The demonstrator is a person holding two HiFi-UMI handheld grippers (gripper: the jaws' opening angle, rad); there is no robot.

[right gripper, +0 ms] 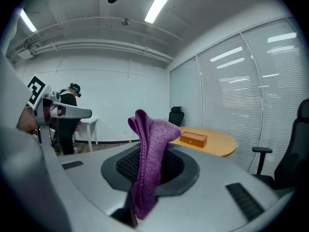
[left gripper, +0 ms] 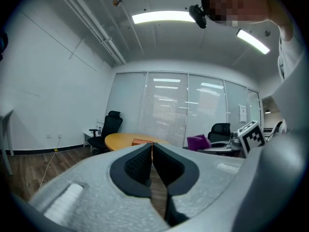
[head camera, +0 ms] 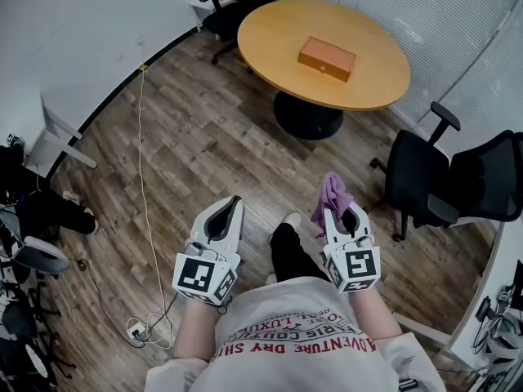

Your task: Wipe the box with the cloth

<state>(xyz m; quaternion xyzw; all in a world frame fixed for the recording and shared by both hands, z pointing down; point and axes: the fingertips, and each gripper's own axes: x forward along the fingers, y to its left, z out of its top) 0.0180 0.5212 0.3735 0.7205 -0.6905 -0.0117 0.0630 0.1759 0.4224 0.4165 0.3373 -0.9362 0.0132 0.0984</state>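
The right gripper (head camera: 338,212) is clamped on a fold of the purple cloth (head camera: 331,193), with most of it standing loose above the jaws. The left gripper (head camera: 235,204) is pressed shut on nothing. The box (head camera: 327,59) lies near the middle of the round table (head camera: 270,31), clear of every edge and well away from both grippers. Held by so little, the cloth may slip free under wiping pressure. Unsteadied, the box could skid towards the table's edge. A chair (head camera: 421,178) and a floor cable (head camera: 142,162) lie near the way there.
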